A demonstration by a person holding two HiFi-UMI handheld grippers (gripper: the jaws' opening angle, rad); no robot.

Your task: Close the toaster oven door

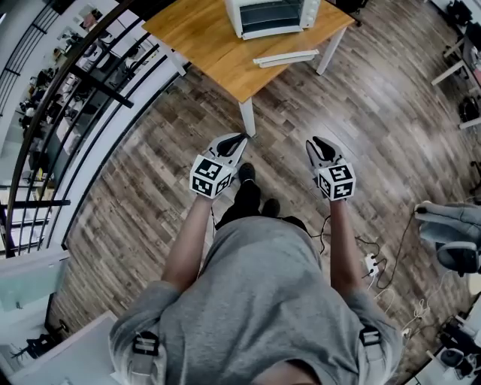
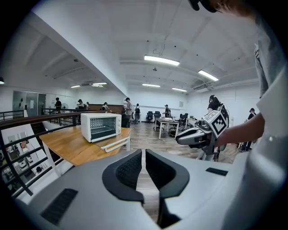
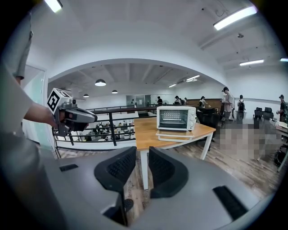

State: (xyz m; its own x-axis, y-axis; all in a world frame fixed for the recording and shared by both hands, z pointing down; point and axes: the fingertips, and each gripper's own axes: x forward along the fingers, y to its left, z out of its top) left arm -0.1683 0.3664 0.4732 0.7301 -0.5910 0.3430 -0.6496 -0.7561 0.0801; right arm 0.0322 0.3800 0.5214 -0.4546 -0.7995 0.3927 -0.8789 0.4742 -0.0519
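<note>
Left gripper (image 2: pixel 143 152) has its jaws pressed together on nothing. Right gripper (image 3: pixel 142 150) keeps a narrow, empty gap between its jaws. Both hang well short of the wooden table (image 1: pixel 203 41). On the table's far side stands the white toaster oven (image 1: pixel 272 15), its door (image 1: pixel 285 57) dropped flat. Plank floor (image 1: pixel 361 98) surrounds the table, and a black railing (image 3: pixel 112 128) runs along its left.

A white toaster oven (image 1: pixel 272 15) stands on the wooden table (image 1: pixel 207 46).

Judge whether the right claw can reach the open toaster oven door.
Probably not: the right claw hangs well short of the door, open floor between. Nothing blocks it; a step forward should do.
</note>
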